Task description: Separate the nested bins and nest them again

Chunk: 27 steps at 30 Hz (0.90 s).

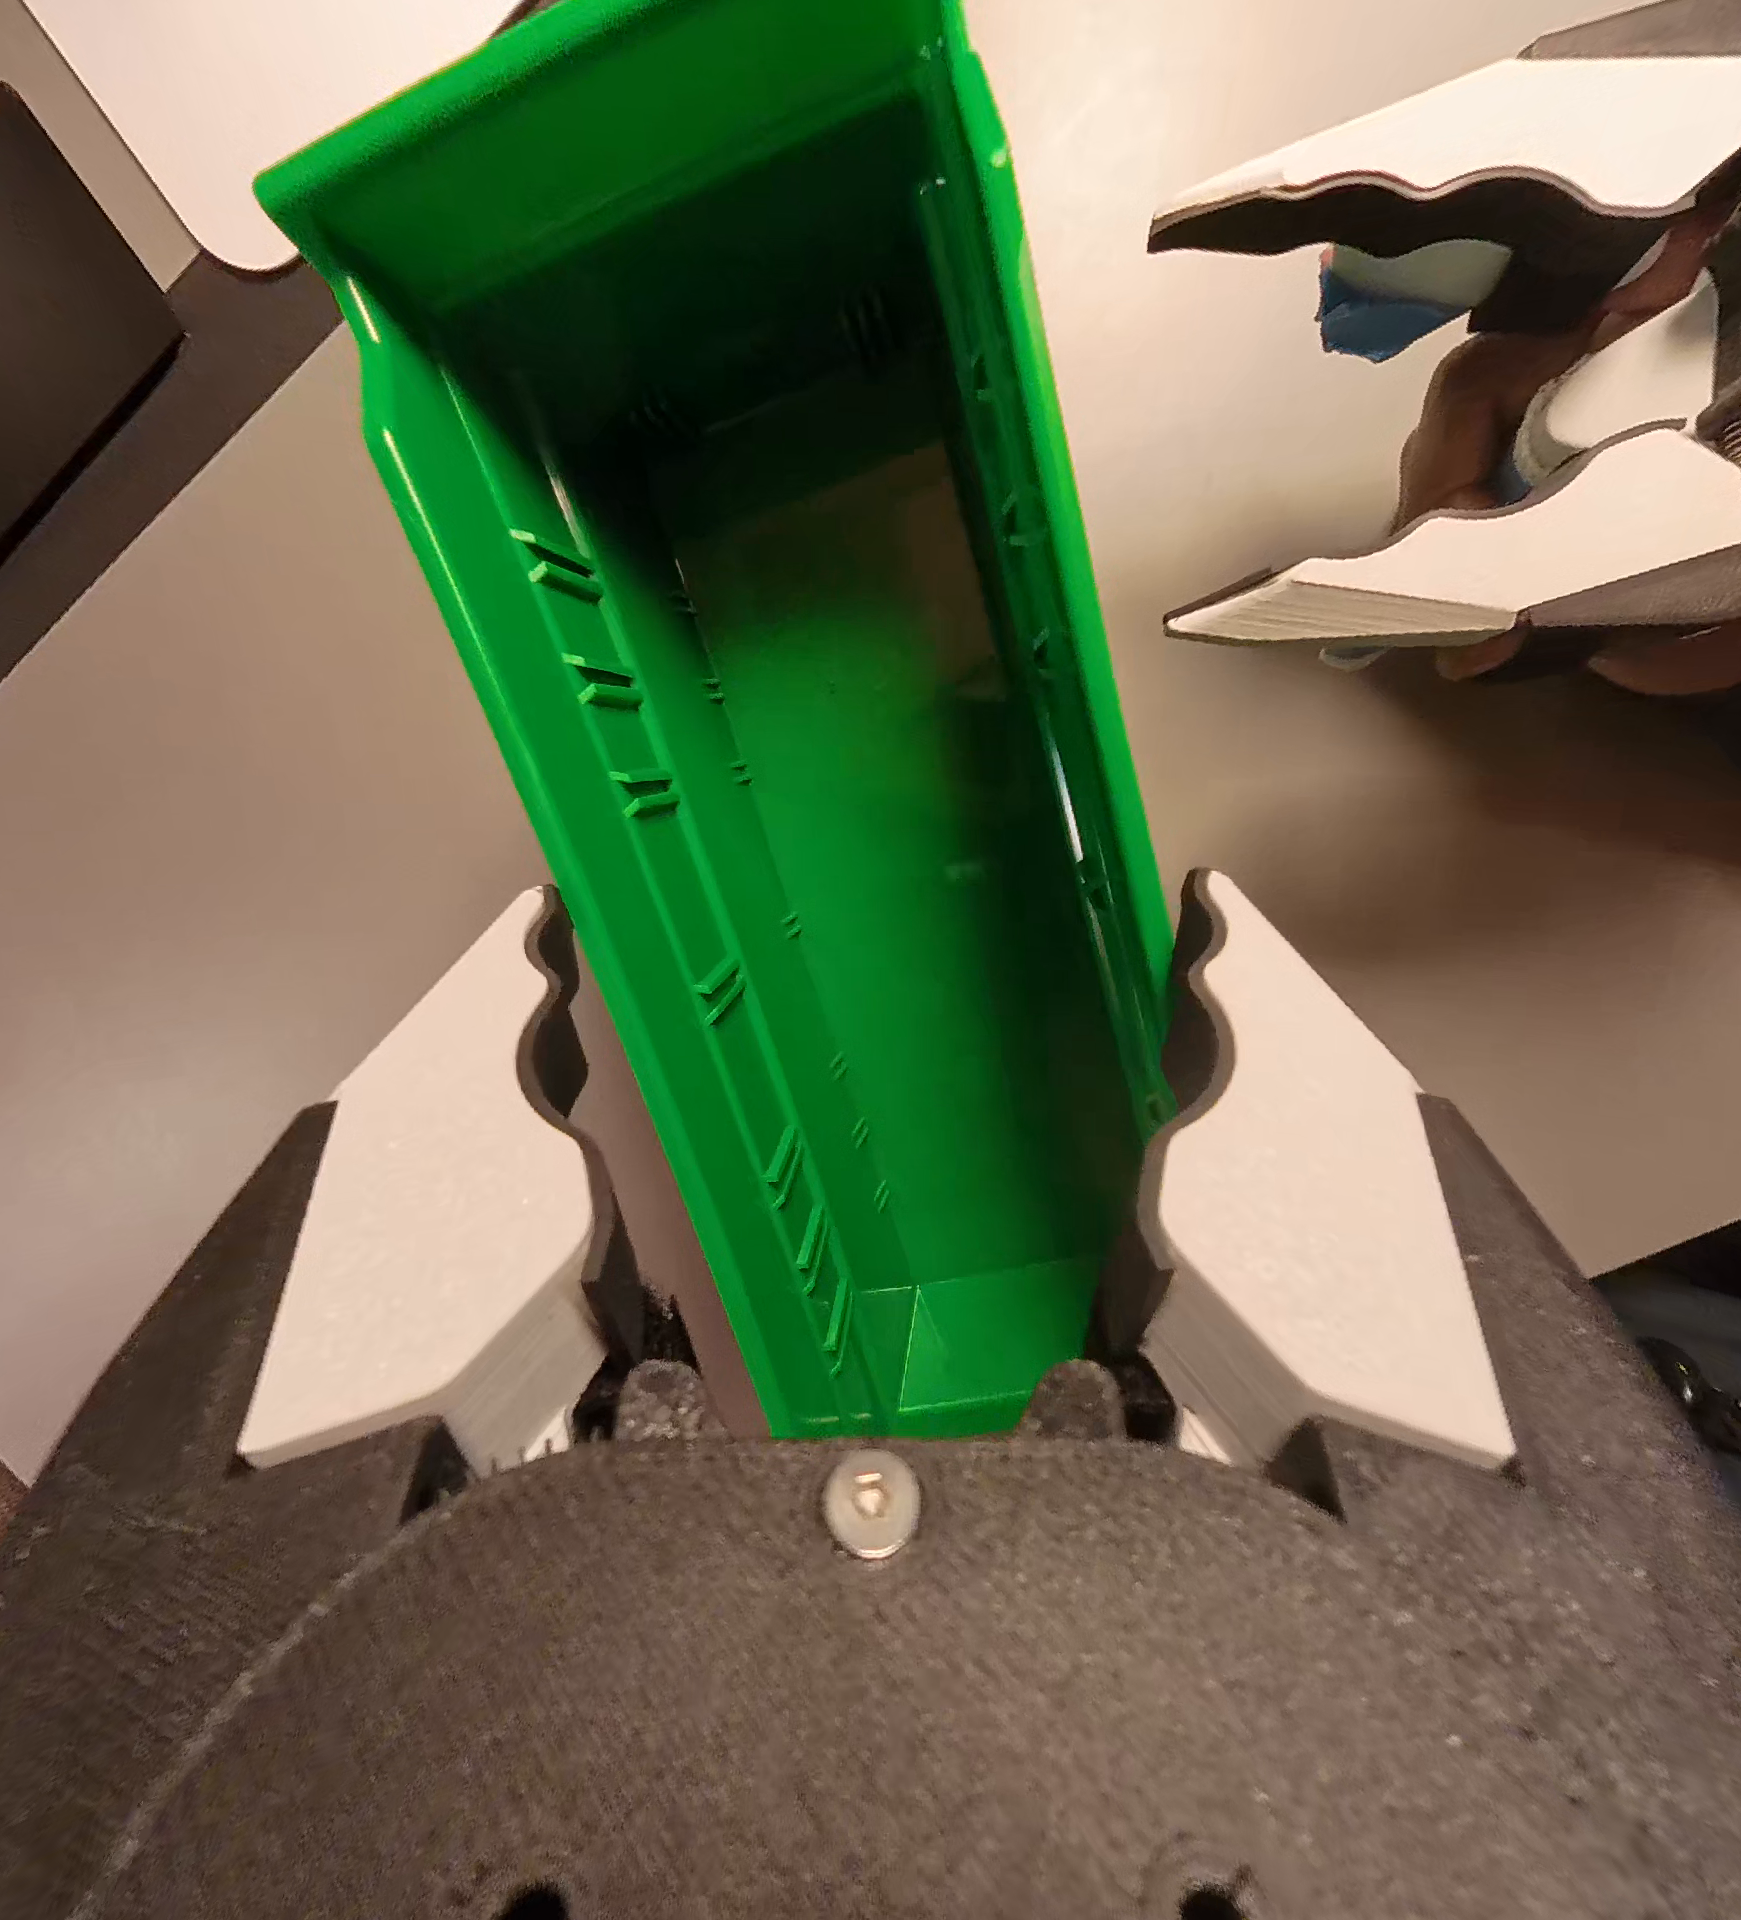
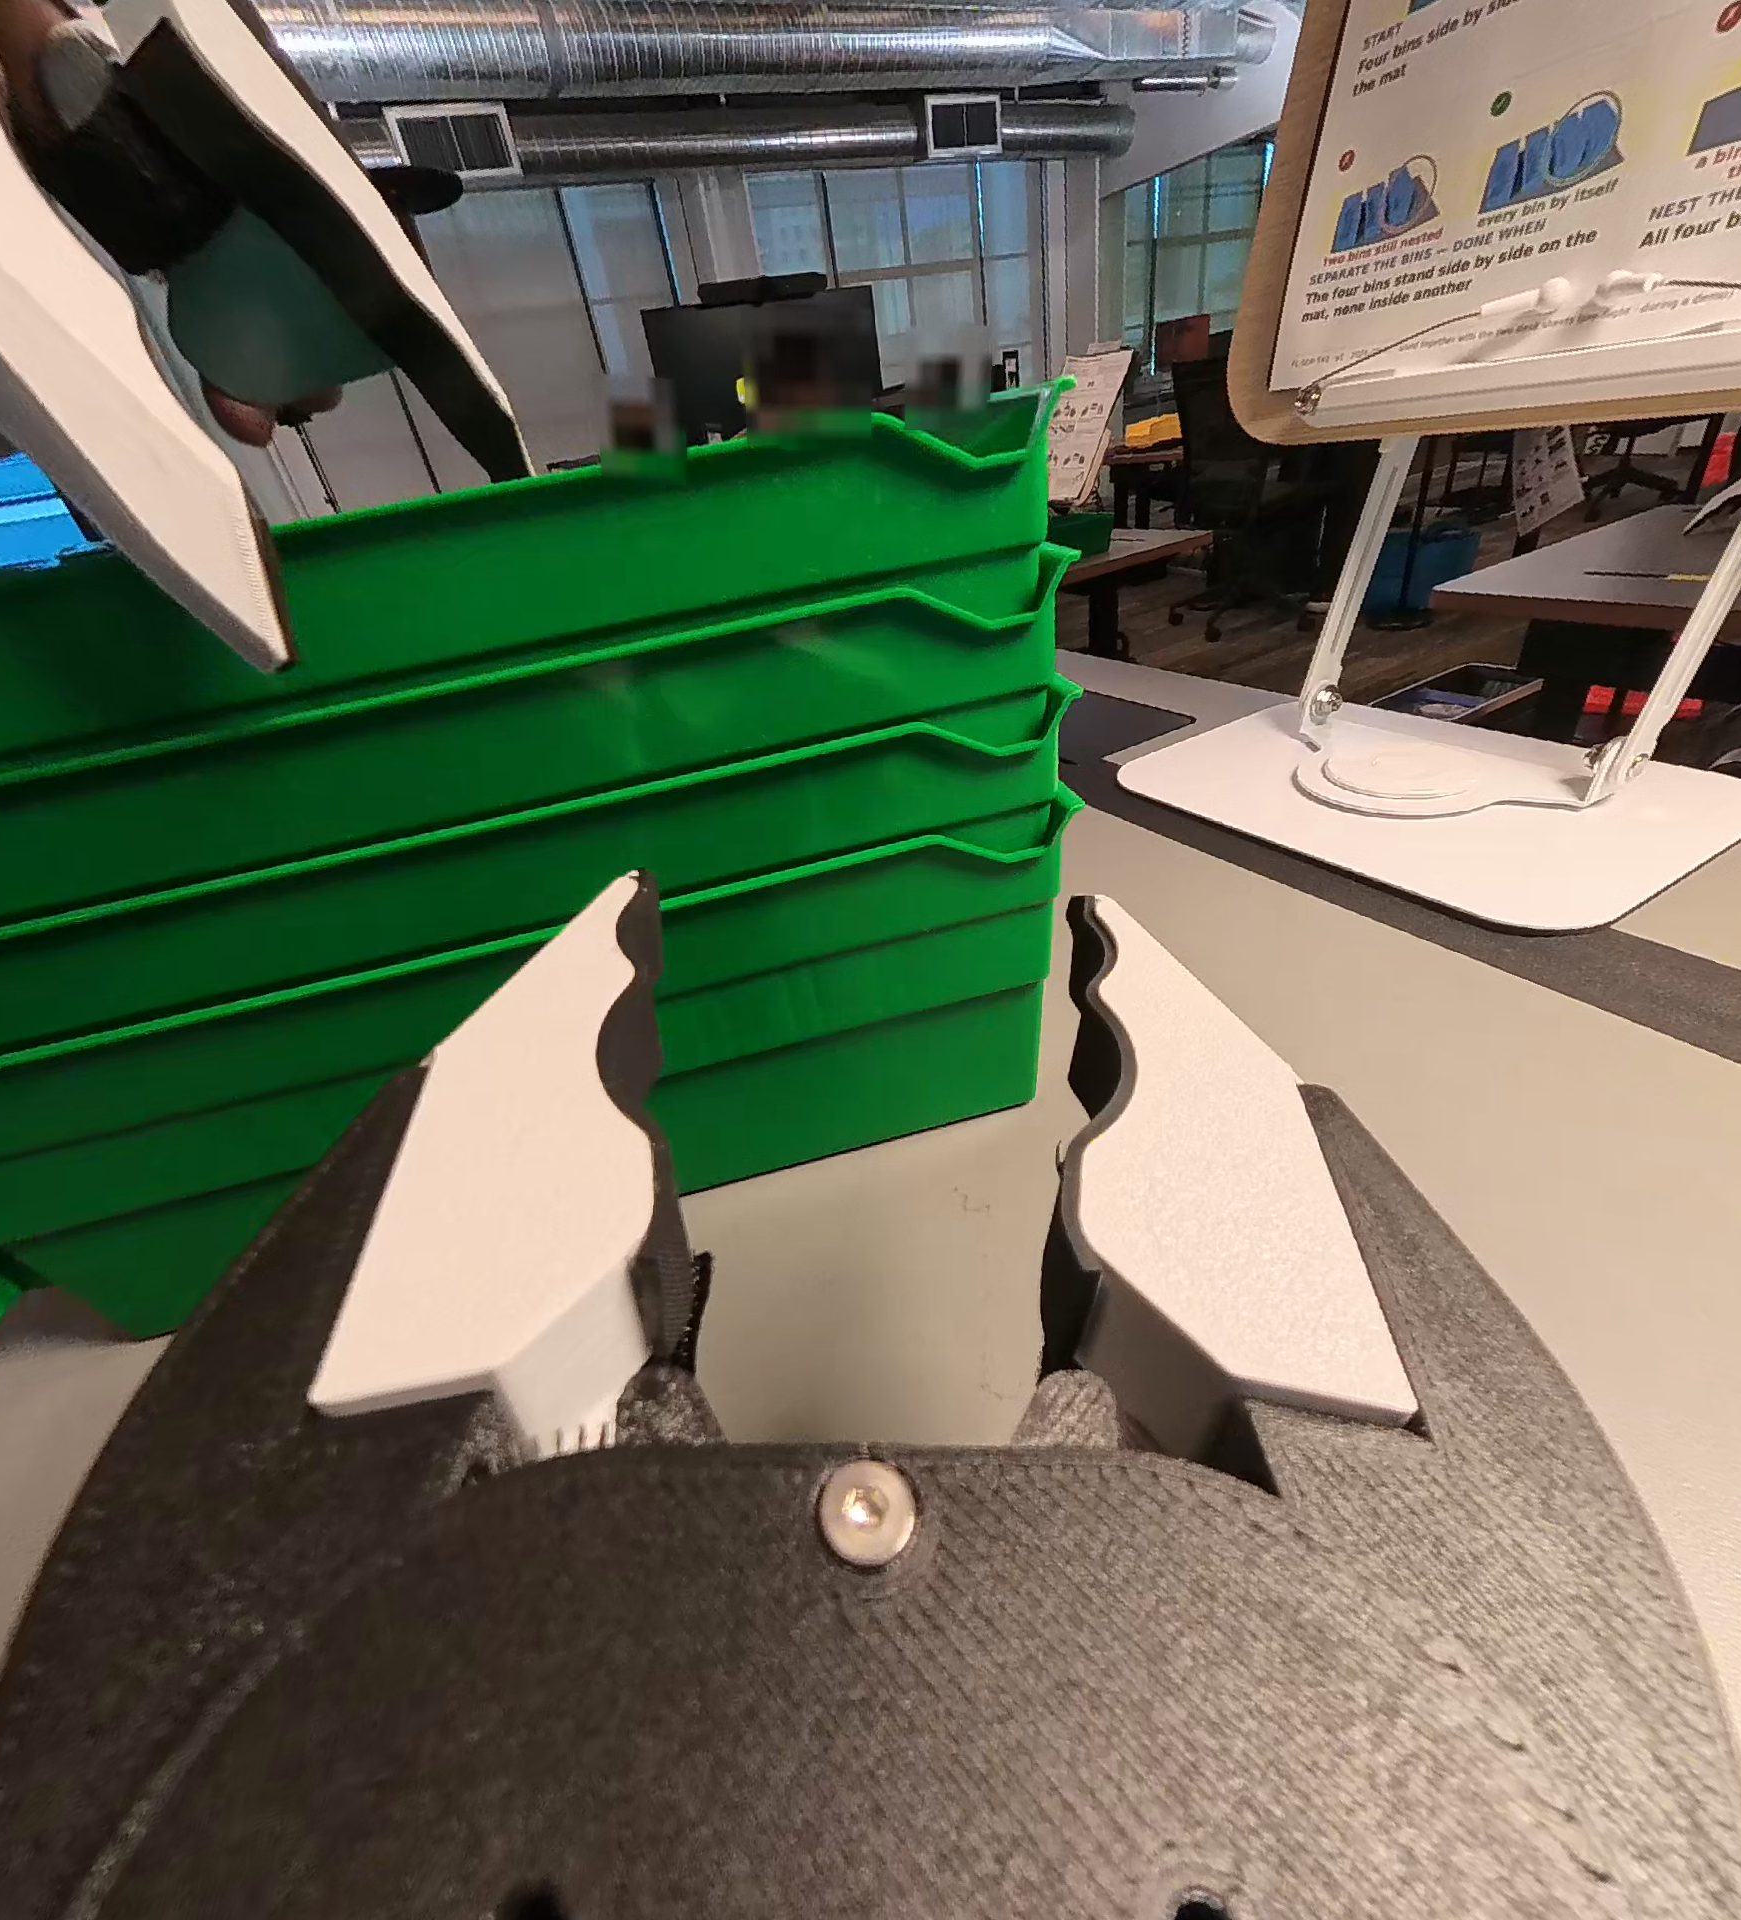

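the stack of four nested green bins (image 2: 554,831) stands on the grey tabletop (image 2: 1313,1195). the left tongs (image 1: 866,1039) straddle the top bin's near end, seemingly clamped; the right tongs (image 2: 861,997) hang apart, empty, just beside the stack's right corner. separation looks barely begun: next, pin the lower bins and lift.

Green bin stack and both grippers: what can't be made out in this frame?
- Left gripper: in the left wrist view its fingers flank the top green bin, but the bin walls hide whether the pads press it.
- Green bin stack: the right wrist view's left edge cuts off its far end; the right gripper, open, covers its lower part.
- Left wrist view: lower bins are hidden under the top one.
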Each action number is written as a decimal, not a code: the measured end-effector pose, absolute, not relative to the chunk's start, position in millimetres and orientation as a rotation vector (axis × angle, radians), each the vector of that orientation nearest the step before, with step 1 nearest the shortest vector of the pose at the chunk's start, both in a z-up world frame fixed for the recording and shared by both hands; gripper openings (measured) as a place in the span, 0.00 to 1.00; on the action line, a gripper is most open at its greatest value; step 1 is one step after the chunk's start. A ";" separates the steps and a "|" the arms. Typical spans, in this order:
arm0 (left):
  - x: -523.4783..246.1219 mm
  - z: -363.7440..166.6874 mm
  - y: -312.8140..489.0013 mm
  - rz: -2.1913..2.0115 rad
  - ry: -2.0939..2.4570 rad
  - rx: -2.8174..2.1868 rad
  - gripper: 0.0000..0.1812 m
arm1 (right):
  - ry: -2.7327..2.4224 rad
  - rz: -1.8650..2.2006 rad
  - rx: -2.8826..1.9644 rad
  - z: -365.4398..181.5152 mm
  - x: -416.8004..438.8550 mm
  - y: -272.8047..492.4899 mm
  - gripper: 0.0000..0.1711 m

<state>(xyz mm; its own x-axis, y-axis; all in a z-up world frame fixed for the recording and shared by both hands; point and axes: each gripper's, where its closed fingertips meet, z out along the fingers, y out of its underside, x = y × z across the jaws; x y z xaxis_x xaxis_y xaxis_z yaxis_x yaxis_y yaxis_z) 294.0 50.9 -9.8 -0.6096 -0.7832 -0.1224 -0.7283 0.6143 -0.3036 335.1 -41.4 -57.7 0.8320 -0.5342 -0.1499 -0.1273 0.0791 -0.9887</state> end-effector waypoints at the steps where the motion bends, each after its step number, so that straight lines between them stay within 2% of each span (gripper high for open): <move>1: 293.9 -9.3 51.8 -0.326 2.604 -1.240 0.63 | 0.557 -0.329 -1.480 -57.6 335.0 -41.4 0.47; 20: 292.5 -12.6 60.3 -0.369 2.693 -1.354 0.63 | 0.558 -0.317 -1.481 -57.7 334.4 -41.3 0.46; 27: 292.1 -6.5 60.9 -0.382 2.735 -1.424 0.59 | 0.553 -0.317 -1.488 -58.1 333.6 -40.4 0.46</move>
<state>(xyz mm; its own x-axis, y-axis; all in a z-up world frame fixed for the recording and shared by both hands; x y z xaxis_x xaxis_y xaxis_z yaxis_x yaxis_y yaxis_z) 292.1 60.9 -6.5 -0.5796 -0.8107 0.0823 -0.8023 0.5500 -0.2320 333.6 -40.4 -58.1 0.8374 -0.5246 -0.1532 -0.1339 0.0748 -0.9882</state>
